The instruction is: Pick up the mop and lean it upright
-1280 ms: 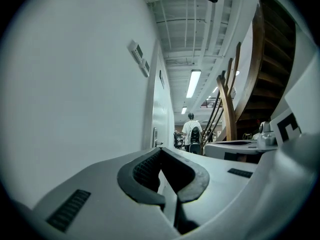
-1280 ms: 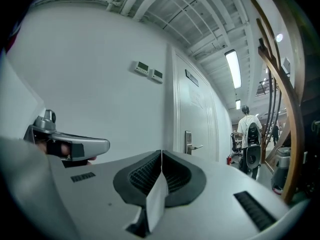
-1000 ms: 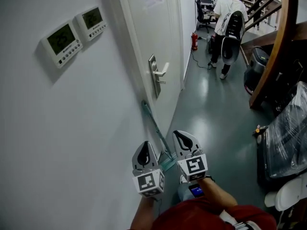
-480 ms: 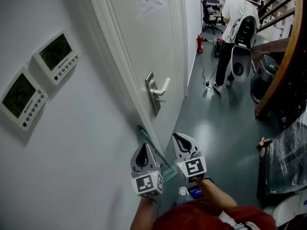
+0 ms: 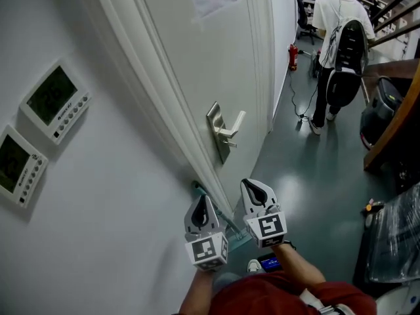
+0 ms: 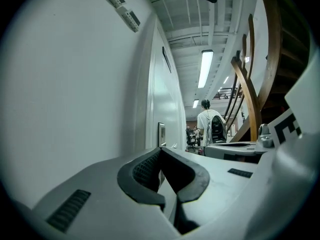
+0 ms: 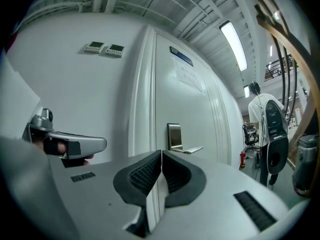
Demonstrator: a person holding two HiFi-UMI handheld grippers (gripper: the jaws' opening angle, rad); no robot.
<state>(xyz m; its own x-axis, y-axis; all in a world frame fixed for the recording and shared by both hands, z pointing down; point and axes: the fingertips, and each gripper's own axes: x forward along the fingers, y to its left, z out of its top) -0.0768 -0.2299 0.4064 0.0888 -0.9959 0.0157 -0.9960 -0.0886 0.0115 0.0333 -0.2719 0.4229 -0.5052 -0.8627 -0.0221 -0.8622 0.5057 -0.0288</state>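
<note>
Carrying the left gripper [image 5: 202, 202] level beside the white wall [image 5: 118, 195], jaws pressed together on nothing, probably because no lifting is left for it. Leaving the mop [image 5: 199, 189] on its own just right of that gripper, standing on the floor [image 5: 308, 176] at the foot of the wall with its teal handle leaning against the edge of the door frame [image 5: 164, 110], so apparently already upright as the task asks. Holding the right gripper [image 5: 253, 188] level too, just across the handle, jaws likewise closed and empty, pointing along the door [image 5: 216, 58] toward its lever handle [image 5: 231, 126]. Keeping both side by side, seemingly for walking on rather than for reaching.

Comparing with a second ago: seeing the two wall panels [image 5: 56, 102] sliding out toward the left edge of the head view, the top of the mop handle sinking toward the grippers, the lever handle drawing closer and lower, and the person [image 5: 341, 44] with a backpack down the corridor looming larger at the upper right. Finding both grippers paired as before, shut then and now, with no grip on the mop in either frame.
</note>
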